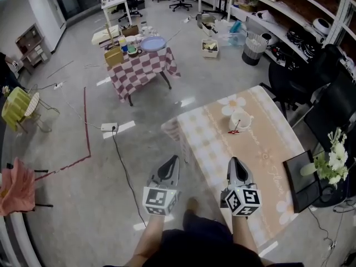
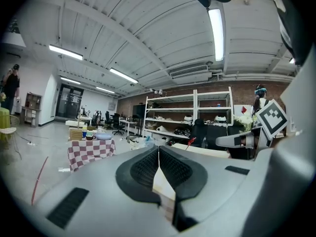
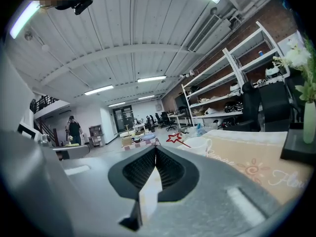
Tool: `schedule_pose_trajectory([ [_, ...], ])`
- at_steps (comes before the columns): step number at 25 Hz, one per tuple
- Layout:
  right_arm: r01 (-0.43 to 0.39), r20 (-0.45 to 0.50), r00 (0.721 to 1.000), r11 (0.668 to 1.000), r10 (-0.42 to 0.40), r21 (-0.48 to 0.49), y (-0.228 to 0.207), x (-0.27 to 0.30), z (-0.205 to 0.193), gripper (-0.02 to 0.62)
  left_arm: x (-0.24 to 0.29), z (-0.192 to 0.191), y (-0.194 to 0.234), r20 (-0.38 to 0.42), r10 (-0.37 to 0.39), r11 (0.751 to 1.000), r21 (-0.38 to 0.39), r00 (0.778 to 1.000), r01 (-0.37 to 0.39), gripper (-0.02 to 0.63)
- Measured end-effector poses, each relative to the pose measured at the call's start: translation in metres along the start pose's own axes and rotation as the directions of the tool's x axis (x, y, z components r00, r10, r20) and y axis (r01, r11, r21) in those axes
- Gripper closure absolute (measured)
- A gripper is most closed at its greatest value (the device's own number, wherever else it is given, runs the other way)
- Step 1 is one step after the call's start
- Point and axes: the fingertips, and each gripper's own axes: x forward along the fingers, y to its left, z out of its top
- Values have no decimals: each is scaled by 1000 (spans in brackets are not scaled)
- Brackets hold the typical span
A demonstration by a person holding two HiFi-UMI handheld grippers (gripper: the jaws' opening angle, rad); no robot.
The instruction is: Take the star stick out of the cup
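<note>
The star stick (image 1: 234, 131) stood in the white cup (image 1: 240, 120) near the far edge of the bench (image 1: 261, 166). It was a thin red stick with an outlined red star at its top. Its long axis leaned out over the rim, with the star end tilted toward the left as the right gripper view showed it (image 3: 174, 138).

The right gripper (image 1: 233, 160) was clenched and empty, and hung over the near part of the bench with the cup straight ahead of it and well apart. The left gripper (image 1: 174, 159) was likewise clenched on nothing and hung over the floor beside the bench's left edge, farther from the cup. The right gripper was judged the better placed for the grasp, and it would have to open first
</note>
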Motion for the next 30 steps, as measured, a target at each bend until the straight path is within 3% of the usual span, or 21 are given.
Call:
schedule_pose_trajectory([
  [8,34,-21,999,999,-34,-1,-17,17,-6,594,29,-3,-1,-17,-29,1000,-5,999,29,594],
  [22,40,-42,998,999,-40,-5,-25,18,-13,594,34,-11,-10,-22,-48,999,0,999,48,594],
  [30,74,-16,997,997,-74,14,-37,26,-8,594,57,-3,-18,-18,-100,995,18,995,100,594],
])
